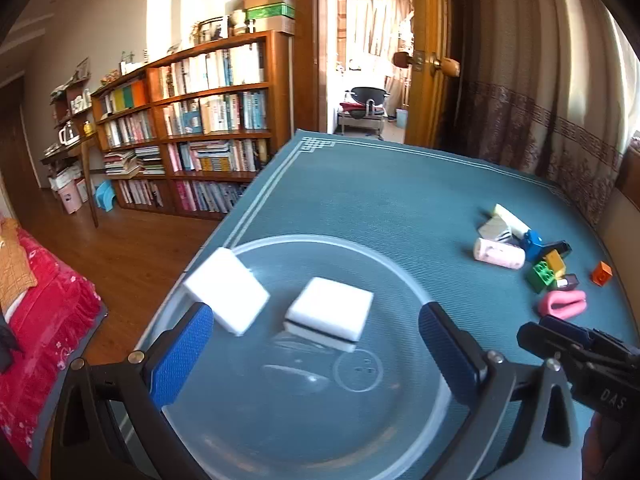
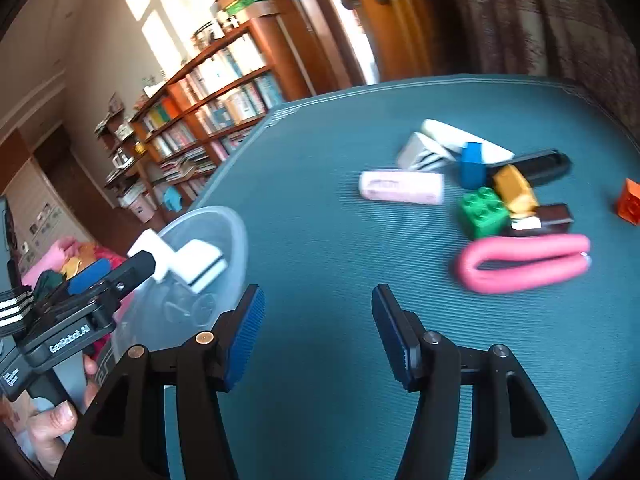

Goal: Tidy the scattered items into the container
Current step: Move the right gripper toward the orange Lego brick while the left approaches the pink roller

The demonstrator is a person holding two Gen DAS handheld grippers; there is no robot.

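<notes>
A clear round plastic container (image 1: 360,246) sits on the teal mat, under my left gripper (image 1: 316,344), which is wide open with nothing between its fingers. One white sponge block (image 1: 330,308) lies flat inside. A second white block (image 1: 226,290) is blurred and tilted at the container's left rim, right by my left fingertip. My right gripper (image 2: 320,320) is open over bare mat. Ahead of it to the right lie a pink foam loop (image 2: 524,262), a green brick (image 2: 482,212), a pink tube (image 2: 402,187), and blue (image 2: 472,164), yellow (image 2: 514,192) and orange (image 2: 630,200) bricks.
The pile also holds a white tube (image 2: 464,138), a striped white box (image 2: 420,154) and a black piece (image 2: 540,164). The container (image 2: 240,232) sits at the mat's left edge, above wooden floor (image 1: 132,248). A curtain (image 1: 540,100) hangs behind the table.
</notes>
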